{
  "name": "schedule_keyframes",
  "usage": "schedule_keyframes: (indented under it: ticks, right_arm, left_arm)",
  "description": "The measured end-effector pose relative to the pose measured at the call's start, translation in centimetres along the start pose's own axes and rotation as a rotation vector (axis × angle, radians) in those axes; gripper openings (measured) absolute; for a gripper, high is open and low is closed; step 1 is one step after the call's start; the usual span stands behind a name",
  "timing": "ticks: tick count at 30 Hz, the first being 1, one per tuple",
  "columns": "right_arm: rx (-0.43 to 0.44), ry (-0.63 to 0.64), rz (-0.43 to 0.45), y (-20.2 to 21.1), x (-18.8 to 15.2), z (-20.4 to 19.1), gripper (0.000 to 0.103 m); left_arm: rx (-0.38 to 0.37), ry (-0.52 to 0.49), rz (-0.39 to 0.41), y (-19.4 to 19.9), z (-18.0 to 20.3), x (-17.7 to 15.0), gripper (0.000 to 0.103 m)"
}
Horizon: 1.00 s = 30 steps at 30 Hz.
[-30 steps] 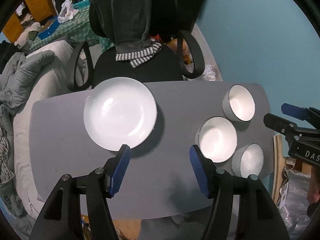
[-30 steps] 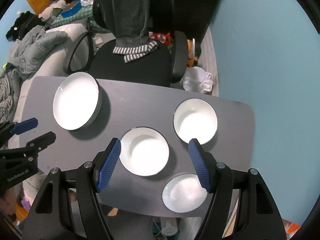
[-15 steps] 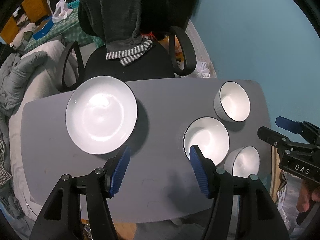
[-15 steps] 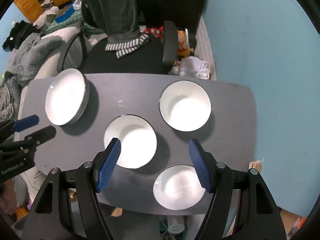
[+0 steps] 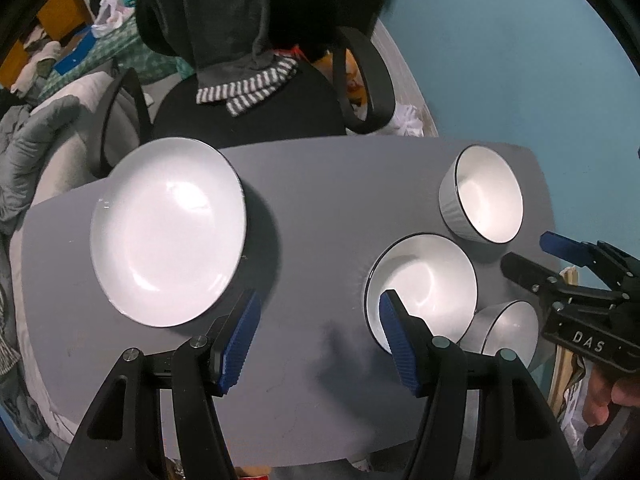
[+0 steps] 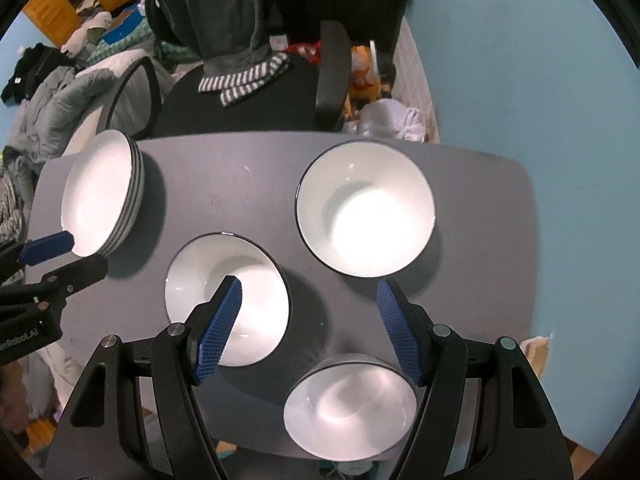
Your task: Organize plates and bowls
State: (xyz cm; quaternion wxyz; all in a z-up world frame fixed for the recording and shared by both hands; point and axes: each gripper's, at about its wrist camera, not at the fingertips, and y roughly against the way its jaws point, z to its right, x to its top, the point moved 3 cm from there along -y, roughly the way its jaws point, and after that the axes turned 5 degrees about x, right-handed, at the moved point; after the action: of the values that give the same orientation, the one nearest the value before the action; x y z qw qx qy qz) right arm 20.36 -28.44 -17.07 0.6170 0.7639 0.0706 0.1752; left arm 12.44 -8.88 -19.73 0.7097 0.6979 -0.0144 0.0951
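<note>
A stack of white plates (image 5: 168, 232) sits at the left of the grey table (image 5: 320, 184). Three white bowls with dark rims stand at the right: a far bowl (image 5: 484, 196), a middle bowl (image 5: 424, 280) and a near bowl (image 5: 508, 332). My left gripper (image 5: 319, 298) hangs open over bare table between the plates and the middle bowl. My right gripper (image 6: 309, 284) is open above the gap between the middle bowl (image 6: 228, 296), far bowl (image 6: 366, 208) and near bowl (image 6: 352, 404). Neither holds anything. The plate stack (image 6: 100, 196) shows several rims.
A black office chair (image 5: 248, 120) draped with a grey garment stands against the table's far edge. A blue wall (image 5: 500, 60) runs along the right. Grey bedding and clothes (image 5: 36, 148) lie to the left. A person's hand (image 5: 612, 392) holds the right tool.
Both grippers have come down toward the table, so the plates and bowls look larger. Their jaws stand as wide as before. No dish has moved.
</note>
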Motion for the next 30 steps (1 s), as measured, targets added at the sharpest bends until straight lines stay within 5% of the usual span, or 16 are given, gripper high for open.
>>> schedule_keyframes:
  ticks: [13, 30]
  right_arm:
    - [0.027, -0.031, -0.103, -3.7, -1.1, 0.1, 0.070]
    - [0.005, -0.024, -0.166, -6.9, -1.8, 0.3, 0.066]
  left_arm:
    - [0.026, -0.103, -0.033, -3.9, 2.1, 0.1, 0.063]
    - [0.034, -0.112, -0.083, -7.2, 3.1, -0.1, 0.063]
